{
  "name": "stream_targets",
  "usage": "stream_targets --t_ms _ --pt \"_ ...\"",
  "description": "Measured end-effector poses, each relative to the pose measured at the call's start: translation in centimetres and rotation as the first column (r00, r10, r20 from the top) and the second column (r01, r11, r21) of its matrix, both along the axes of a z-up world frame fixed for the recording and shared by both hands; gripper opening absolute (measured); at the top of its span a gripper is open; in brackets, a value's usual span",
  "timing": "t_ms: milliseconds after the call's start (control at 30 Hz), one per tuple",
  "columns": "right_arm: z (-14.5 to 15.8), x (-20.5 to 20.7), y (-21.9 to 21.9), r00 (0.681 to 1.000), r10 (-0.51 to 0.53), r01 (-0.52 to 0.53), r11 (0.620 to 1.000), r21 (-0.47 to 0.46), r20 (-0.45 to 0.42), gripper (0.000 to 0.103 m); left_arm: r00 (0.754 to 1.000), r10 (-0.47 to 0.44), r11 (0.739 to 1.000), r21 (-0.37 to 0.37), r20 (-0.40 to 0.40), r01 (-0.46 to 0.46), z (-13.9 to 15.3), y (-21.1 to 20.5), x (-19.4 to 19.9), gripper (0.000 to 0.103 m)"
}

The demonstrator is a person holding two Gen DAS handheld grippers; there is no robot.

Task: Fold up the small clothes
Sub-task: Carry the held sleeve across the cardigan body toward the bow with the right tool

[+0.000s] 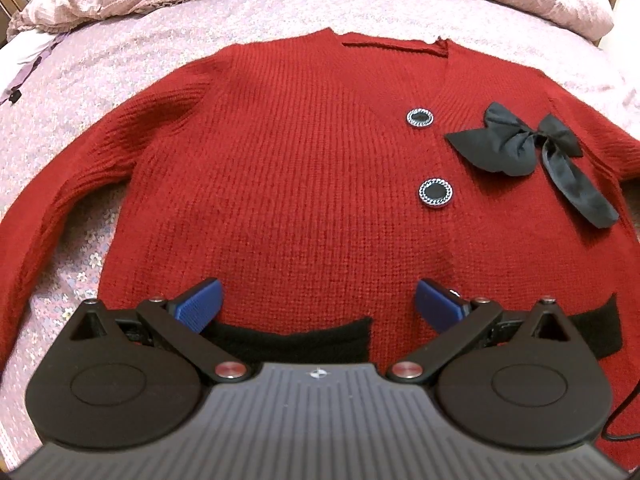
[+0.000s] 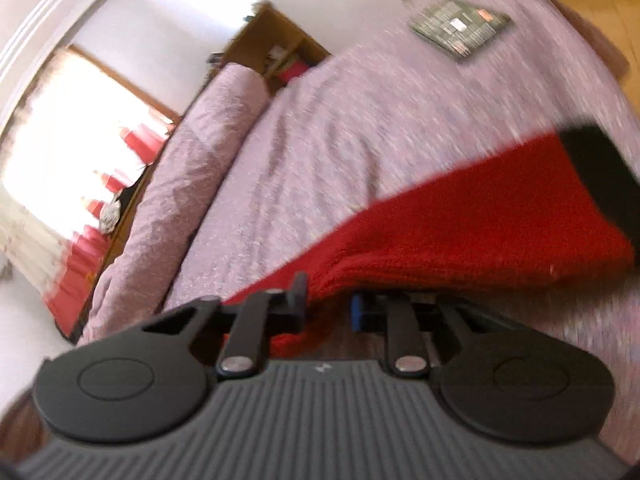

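Sleeve [image 2: 460, 216] of cardigan [image 1: 304, 168] clamped in right tongs [image 2: 328, 304], to be folded inward; left tongs [image 1: 318, 304] held apart.

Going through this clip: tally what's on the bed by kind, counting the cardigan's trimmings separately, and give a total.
Red cardigan: 1
Round buttons visible: 2
Black bow: 1
Flat printed packet on the bedspread: 1
Rolled pink quilt: 1
Total: 6

Pink floral bed [image 2: 360, 120] fills view; bright window [image 2: 68, 120] at nine o'clock; wooden shelf [image 2: 276, 48] at eleven; white walls.
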State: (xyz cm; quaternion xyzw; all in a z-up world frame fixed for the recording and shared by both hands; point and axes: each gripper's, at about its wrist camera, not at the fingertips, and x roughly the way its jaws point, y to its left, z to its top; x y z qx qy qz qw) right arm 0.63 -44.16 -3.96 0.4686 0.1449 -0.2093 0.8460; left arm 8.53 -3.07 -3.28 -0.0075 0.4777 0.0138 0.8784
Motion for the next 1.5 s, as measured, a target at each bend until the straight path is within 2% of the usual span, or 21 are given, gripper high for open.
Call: stream_targets --t_ms 167,300,467,700,967,1200,1267,1433,1467,1500 --pt "3.3 0.4 0.7 0.993 0.083 -0.071 0.988 -0.135 0.084 0.016 1.0 -0.023 1.0 -0.006 0.01 0.023 0.6 0.4 -0.2 0.103" --pt "6.1 1.2 2.1 0.973 0.17 -0.133 0.966 -0.224 0.156 0.016 0.999 -0.038 0.999 0.018 0.035 0.038 1.3 0.9 -0.5 0.103" --pt "8.9 2.8 4.8 0.929 0.302 -0.226 0.919 -0.322 0.212 0.016 0.996 -0.048 0.997 0.065 0.071 0.044 2.2 1.7 -0.7 0.103" --pt "11.0 5.8 9.7 0.857 0.466 -0.354 0.843 -0.405 0.221 0.016 0.997 -0.002 0.999 0.052 0.076 -0.002 2.6 4.0 -0.8 0.103" --pt "10.2 9.2 17.9 0.783 0.617 -0.51 0.706 -0.491 0.074 0.016 0.995 0.074 0.996 0.035 0.07 -0.076 2.2 7.2 -1.0 0.103" --pt "6.2 11.3 24.3 0.7 0.705 -0.648 0.559 -0.518 -0.115 0.016 0.99 0.118 0.992 0.032 0.075 -0.121 2.0 9.6 -1.2 0.103" --pt "4.8 11.9 25.5 0.673 0.719 -0.685 0.519 -0.511 -0.174 0.016 0.989 0.126 0.991 0.032 0.077 -0.128 2.0 10.1 -1.3 0.103" --pt "2.3 12.8 26.7 0.596 0.757 -0.779 0.463 -0.423 -0.269 0.018 0.987 0.142 0.989 0.019 0.069 -0.144 1.7 10.9 -1.1 0.103" --pt "1.8 13.0 26.9 0.576 0.765 -0.8 0.457 -0.389 -0.287 0.021 0.987 0.144 0.989 0.017 0.068 -0.146 1.7 11.0 -1.1 0.103" --pt "1.4 13.2 27.0 0.562 0.772 -0.815 0.456 -0.357 -0.296 0.028 0.987 0.145 0.989 0.014 0.067 -0.146 1.7 11.1 -1.1 0.103"
